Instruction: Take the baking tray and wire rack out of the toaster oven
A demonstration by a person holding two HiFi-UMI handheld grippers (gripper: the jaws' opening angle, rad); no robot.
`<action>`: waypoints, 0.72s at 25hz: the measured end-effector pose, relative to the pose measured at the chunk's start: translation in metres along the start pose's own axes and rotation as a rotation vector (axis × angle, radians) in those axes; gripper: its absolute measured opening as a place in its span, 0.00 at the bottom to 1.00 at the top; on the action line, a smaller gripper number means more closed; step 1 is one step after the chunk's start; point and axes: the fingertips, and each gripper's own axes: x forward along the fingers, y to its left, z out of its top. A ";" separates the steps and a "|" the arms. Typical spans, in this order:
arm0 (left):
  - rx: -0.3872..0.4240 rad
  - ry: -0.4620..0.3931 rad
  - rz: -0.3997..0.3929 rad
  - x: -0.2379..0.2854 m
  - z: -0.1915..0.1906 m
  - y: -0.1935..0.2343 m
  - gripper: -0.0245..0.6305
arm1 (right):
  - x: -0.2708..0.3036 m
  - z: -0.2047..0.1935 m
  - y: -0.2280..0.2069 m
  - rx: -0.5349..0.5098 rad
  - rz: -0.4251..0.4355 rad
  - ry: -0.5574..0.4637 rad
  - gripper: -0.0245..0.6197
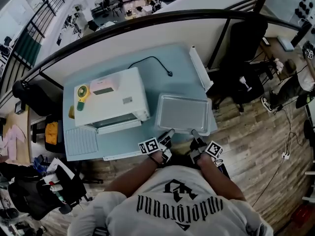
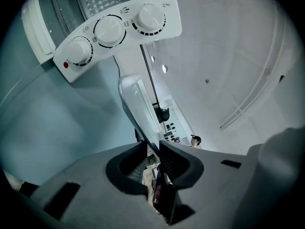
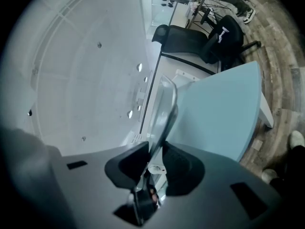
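We take this for an open-plan office or lab on an upper level, not a kitchen. Our landmark is the light blue table (image 1: 172, 58). A white toaster oven (image 1: 110, 100) stands on it like test equipment, its black cord (image 1: 152, 60) trailing over the tabletop. Behind the table runs a curved black railing (image 1: 147, 19), and beyond that we see a lower floor with desks (image 1: 129, 11) and gear. Right of the table stand black office chairs (image 1: 246, 48) on wood-plank flooring (image 1: 256, 127), where loose cables (image 1: 287, 141) lie.
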 end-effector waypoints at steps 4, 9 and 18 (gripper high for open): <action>-0.012 -0.030 0.026 0.008 0.011 0.006 0.16 | 0.018 0.010 0.000 -0.023 -0.006 0.045 0.18; -0.034 -0.085 0.076 0.026 0.026 0.014 0.16 | 0.042 0.028 -0.009 -0.026 -0.056 0.133 0.18; -0.067 -0.185 0.168 0.058 0.042 0.034 0.15 | 0.089 0.058 -0.024 -0.046 -0.011 0.298 0.18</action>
